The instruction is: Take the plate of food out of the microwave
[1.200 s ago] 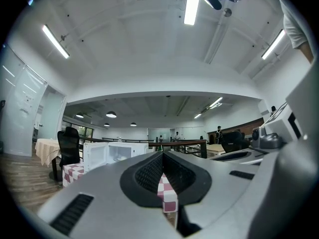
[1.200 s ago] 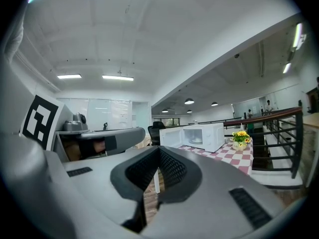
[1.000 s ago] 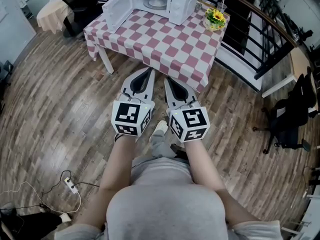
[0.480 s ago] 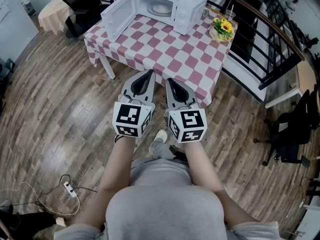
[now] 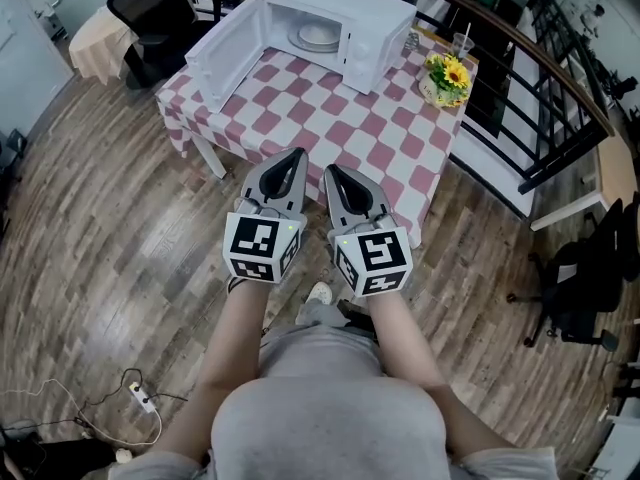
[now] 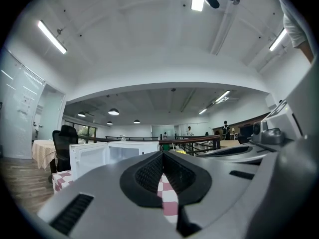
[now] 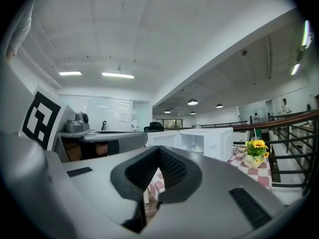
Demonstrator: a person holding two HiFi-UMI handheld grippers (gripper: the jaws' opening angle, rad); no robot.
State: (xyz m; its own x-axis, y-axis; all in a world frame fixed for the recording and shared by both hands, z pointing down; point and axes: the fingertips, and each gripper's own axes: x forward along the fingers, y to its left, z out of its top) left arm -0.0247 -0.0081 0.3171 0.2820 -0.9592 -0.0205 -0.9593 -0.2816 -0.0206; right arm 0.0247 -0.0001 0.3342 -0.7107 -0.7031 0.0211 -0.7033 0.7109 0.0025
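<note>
The white microwave (image 5: pixel 345 13) stands at the far side of the table (image 5: pixel 330 118) covered in red-and-white check cloth, its door (image 5: pixel 222 50) swung open to the left. Inside it lies a white plate (image 5: pixel 318 36), small and pale; I cannot make out food on it. My left gripper (image 5: pixel 298 153) and right gripper (image 5: pixel 331 169) are held side by side over the table's near edge, both shut and empty, well short of the microwave. The left gripper view has the microwave (image 6: pixel 117 156) beyond the left gripper (image 6: pixel 162 153). The right gripper view shows the right gripper (image 7: pixel 159 148), the microwave (image 7: pixel 207 141) and the plate (image 7: pixel 197 149).
A pot of yellow flowers (image 5: pixel 447 73) and a clear cup (image 5: pixel 461 43) stand on the table's right far corner. A dark railing (image 5: pixel 530 78) runs behind the table on the right. A black office chair (image 5: pixel 150 8) and a small clothed table (image 5: pixel 95 33) stand at the left; cables (image 5: pixel 120 433) lie on the wooden floor.
The view has closed in on the table: the microwave and cloth look larger and nearer. Both grippers have stayed shut and now reach the table's near edge.
</note>
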